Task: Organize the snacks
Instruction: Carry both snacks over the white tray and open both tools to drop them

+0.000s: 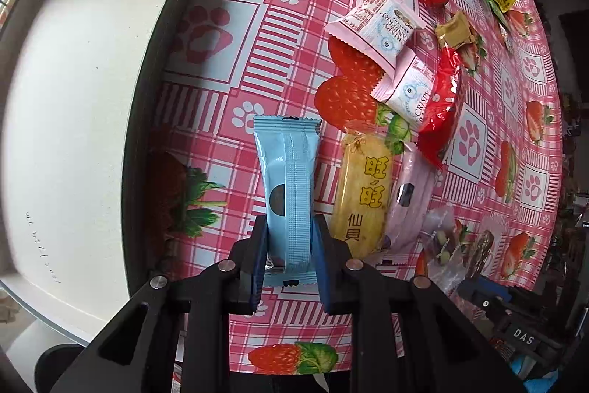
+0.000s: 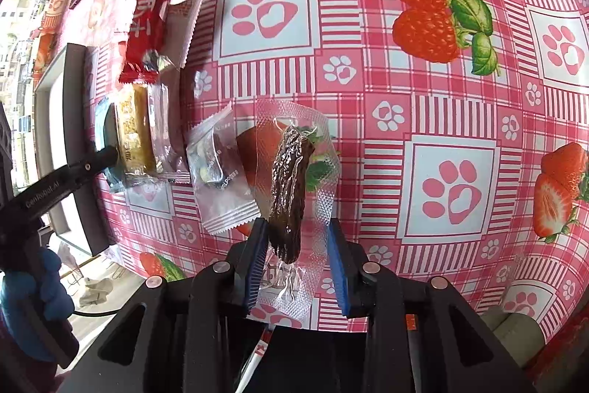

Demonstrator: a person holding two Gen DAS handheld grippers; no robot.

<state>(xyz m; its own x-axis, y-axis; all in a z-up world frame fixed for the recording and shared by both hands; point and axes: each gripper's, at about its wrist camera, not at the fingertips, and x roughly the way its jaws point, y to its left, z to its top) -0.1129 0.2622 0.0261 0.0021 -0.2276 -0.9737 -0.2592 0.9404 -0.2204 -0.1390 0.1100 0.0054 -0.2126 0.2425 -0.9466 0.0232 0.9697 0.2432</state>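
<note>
Table (image 1: 294, 35) under pink checked cloth with strawberry and paw prints. Light-blue snack packet (image 1: 289, 194) pinched across its near end by left tool (image 1: 289, 245), long axis running away from camera. White tray with dark rim (image 1: 162, 69) just left of packet. Yellow rice-cracker packet (image 1: 362, 194) just right, then pink packet (image 1: 408, 197); pink-and-white and red wrappers farther right. Right tool (image 2: 298, 245) pressed onto clear packet holding dark dried snack (image 2: 289, 186), packet clear of cloth. Small clear packet (image 2: 221, 179) left of it.
</note>
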